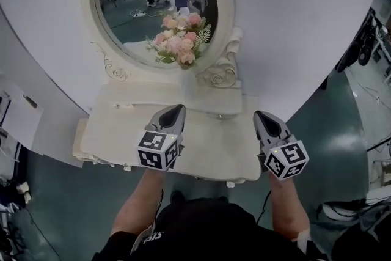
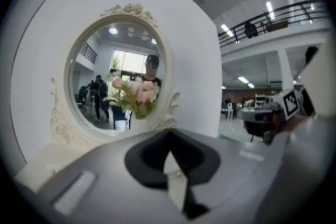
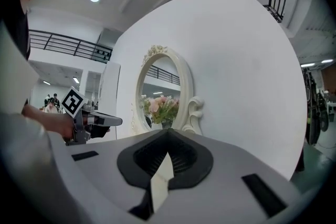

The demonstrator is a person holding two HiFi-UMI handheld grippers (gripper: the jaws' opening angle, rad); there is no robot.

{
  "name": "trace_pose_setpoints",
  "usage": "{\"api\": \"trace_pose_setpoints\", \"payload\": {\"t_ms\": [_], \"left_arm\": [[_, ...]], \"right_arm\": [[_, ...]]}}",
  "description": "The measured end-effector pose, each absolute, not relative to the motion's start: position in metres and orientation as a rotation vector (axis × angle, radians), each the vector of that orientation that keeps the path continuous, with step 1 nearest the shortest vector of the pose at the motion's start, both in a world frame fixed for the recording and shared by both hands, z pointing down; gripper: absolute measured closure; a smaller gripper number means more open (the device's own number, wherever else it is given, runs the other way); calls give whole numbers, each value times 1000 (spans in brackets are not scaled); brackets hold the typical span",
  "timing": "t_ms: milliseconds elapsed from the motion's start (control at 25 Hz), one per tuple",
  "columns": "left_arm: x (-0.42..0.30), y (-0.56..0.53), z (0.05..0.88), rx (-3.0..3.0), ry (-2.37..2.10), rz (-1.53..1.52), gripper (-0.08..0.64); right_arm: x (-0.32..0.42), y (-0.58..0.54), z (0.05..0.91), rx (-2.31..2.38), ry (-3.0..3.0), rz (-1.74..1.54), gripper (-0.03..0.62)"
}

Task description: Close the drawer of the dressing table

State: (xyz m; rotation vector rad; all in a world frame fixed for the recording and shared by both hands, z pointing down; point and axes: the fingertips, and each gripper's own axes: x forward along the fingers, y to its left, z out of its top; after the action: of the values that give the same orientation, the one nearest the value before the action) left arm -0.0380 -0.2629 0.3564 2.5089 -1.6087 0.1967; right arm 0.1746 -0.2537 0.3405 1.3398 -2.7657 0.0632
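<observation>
The cream dressing table stands against a curved white wall, with an oval mirror on top. A low drawer box with a small knob sits under the mirror, and its front looks flush. Another knob peeks out at the table's front edge. My left gripper hovers over the tabletop, shut and empty. My right gripper hovers beside it, also shut with nothing held. Both point level toward the mirror.
A pink flower bouquet stands at the mirror's base. People and chairs show only as reflections in the mirror. Cables and equipment lie on the green floor to the right. White boxes sit at the left.
</observation>
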Motion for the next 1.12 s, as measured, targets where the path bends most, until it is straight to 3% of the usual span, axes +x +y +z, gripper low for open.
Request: {"api": "trace_pose_setpoints", "payload": {"t_ms": [1120], "left_arm": [[-81,-252,370,2487,-1620,190,551]], "right_arm": [[140,-242,347,1409,-2748,137,600]]}}
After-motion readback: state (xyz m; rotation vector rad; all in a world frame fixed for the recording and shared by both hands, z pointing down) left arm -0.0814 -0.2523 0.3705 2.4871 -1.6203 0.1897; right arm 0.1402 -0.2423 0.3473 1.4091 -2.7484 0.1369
